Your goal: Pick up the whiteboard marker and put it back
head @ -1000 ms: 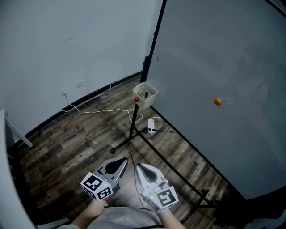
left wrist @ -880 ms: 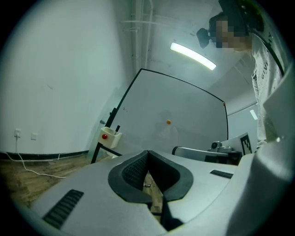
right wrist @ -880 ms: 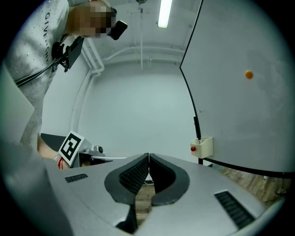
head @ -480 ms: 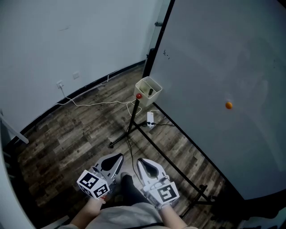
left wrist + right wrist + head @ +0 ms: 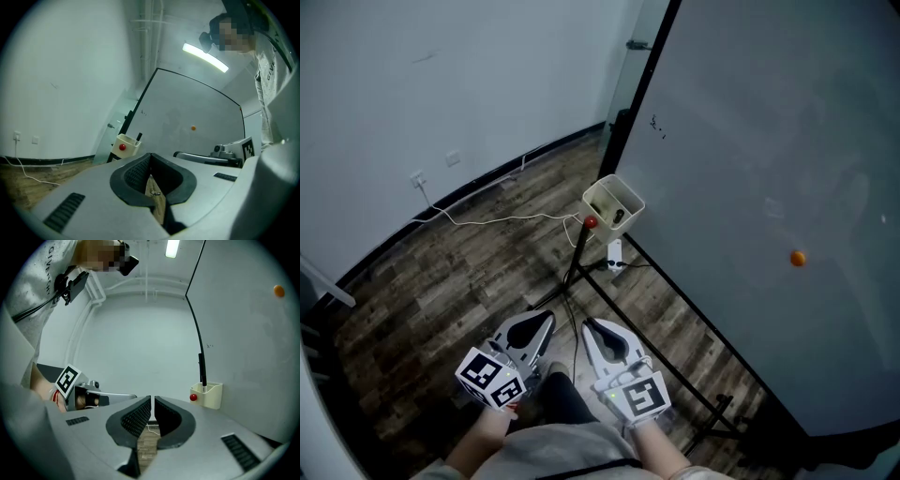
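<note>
Standing in the cream plastic holder (image 5: 614,199), the black whiteboard marker (image 5: 203,378) was seen well apart from the left gripper (image 5: 538,324) and right gripper (image 5: 598,332), both pressed together and empty; if approached unopened, it could be toppled.

A dark brown wood-plank floor (image 5: 441,281) fills the lower left and centre of the frame. A thin white cable (image 5: 502,221) trails loosely across the planks from the upper left toward the centre. Just right of centre, a white power strip (image 5: 615,255) lies flat on the boards. Beside it a black metal base rail (image 5: 652,339) rests on the floor, slanting toward the lower right.
</note>
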Tool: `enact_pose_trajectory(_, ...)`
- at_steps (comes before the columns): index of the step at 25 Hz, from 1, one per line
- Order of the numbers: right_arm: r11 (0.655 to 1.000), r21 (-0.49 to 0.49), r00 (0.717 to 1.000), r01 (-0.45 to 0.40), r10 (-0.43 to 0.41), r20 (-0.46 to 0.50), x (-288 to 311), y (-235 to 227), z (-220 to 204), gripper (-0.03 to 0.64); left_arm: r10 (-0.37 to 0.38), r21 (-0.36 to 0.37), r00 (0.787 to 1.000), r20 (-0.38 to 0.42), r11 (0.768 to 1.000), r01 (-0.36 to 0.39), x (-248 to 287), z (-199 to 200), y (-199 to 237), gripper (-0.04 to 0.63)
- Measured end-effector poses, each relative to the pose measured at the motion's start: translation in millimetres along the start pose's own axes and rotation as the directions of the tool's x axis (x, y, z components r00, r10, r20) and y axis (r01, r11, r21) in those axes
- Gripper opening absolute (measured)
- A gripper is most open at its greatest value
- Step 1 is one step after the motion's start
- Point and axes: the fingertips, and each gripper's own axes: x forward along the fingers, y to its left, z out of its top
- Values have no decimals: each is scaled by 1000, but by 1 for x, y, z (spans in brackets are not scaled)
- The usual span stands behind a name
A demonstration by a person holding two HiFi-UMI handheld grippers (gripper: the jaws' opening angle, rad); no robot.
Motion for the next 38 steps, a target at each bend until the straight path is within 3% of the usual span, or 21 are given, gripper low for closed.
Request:
enact_pose_trajectory(12, 998, 15, 998, 60, -59, -26, 55, -93, -2, 23, -36, 0, 999, -6, 999, 36, 89, 21, 43, 15)
enact_pose_trajectory(15, 997, 20, 997, 76, -76, -19, 66, -115, -2, 66, -45, 6, 999, -11, 999, 45, 108, 22, 52, 15)
enact_pose_trajectory(24, 993, 17, 993, 115, -115, -2, 94, -170, 0, 107, -61, 27, 998, -31, 998, 62, 159, 20, 73, 15)
enact_pose_trajectory(38, 989, -68, 992, 129, -129, -1, 120, -199, 6, 126, -95, 20, 995, -40, 995, 96, 193, 14, 75, 15)
